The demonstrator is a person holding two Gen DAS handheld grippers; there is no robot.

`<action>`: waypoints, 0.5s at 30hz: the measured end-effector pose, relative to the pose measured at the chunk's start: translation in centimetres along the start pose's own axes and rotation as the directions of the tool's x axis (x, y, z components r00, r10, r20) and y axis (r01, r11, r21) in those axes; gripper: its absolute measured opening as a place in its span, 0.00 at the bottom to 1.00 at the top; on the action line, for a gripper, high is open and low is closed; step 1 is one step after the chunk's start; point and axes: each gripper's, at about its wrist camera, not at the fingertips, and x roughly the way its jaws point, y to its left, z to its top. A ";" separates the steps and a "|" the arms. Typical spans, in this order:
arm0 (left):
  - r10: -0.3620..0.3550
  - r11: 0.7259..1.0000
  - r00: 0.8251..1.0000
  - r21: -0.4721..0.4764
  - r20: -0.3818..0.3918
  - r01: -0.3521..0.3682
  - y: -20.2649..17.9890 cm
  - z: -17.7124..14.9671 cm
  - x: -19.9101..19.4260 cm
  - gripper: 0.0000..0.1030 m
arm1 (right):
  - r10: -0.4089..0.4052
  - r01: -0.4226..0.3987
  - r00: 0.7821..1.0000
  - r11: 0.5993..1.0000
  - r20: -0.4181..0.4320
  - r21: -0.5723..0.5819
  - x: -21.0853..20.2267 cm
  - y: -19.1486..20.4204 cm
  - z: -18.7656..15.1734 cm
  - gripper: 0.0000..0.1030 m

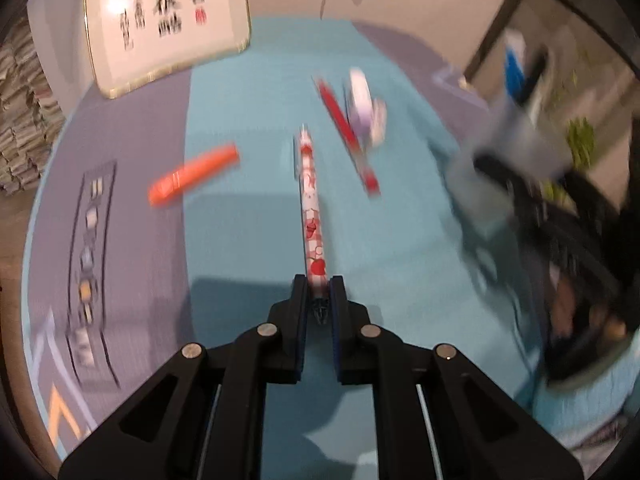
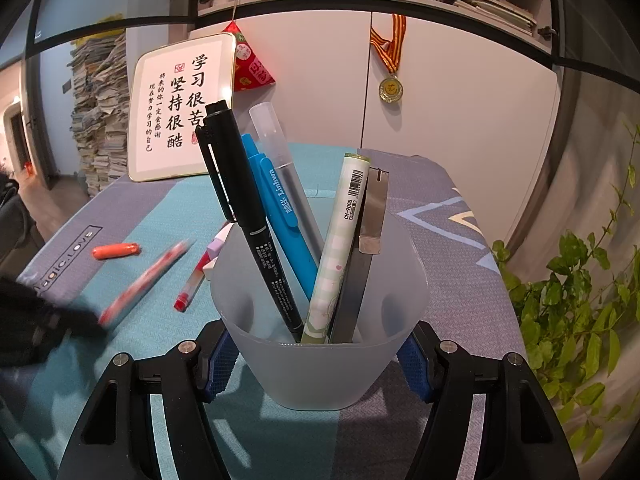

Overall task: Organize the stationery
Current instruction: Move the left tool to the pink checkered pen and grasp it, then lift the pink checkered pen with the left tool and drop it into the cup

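My left gripper (image 1: pixel 319 286) is shut on the end of a red-and-white patterned pen (image 1: pixel 310 200), which sticks out ahead over the teal mat (image 1: pixel 248 100). An orange marker (image 1: pixel 192 176) lies to its left. A red pen (image 1: pixel 348 136) and a white-and-purple item (image 1: pixel 366 108) lie beyond. My right gripper (image 2: pixel 318 364) is shut on a frosted cup (image 2: pixel 392 280). The cup holds a black marker (image 2: pixel 240 208), a blue pen (image 2: pixel 276 208), a green checked pen (image 2: pixel 340 248) and others. The right wrist view shows the patterned pen (image 2: pixel 144 280) blurred at left.
A framed calligraphy board (image 2: pixel 180 108) leans against the cabinet (image 2: pixel 460 120) at the back of the mat. Stacked papers (image 2: pixel 100 120) stand far left. A leafy plant (image 2: pixel 580 300) hangs off the right edge. A medal (image 2: pixel 391 88) hangs on the cabinet door.
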 end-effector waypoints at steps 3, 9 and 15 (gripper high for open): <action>0.006 0.999 1.000 0.044 0.020 -0.007 -1.2 -0.3 -0.7 0.23 | -0.004 0.004 1.000 1.000 0.001 -0.003 0.0 0.1 0.0 0.67; 0.068 0.996 0.991 0.043 0.111 -0.073 -1.0 4.5 0.3 0.27 | -0.003 0.003 1.000 1.000 0.001 -0.003 0.0 0.0 0.0 0.67; 0.096 0.995 0.995 0.034 0.032 -0.097 -0.1 8.2 4.0 0.26 | 0.008 -0.008 1.000 1.000 -0.001 0.005 0.1 -0.1 0.0 0.67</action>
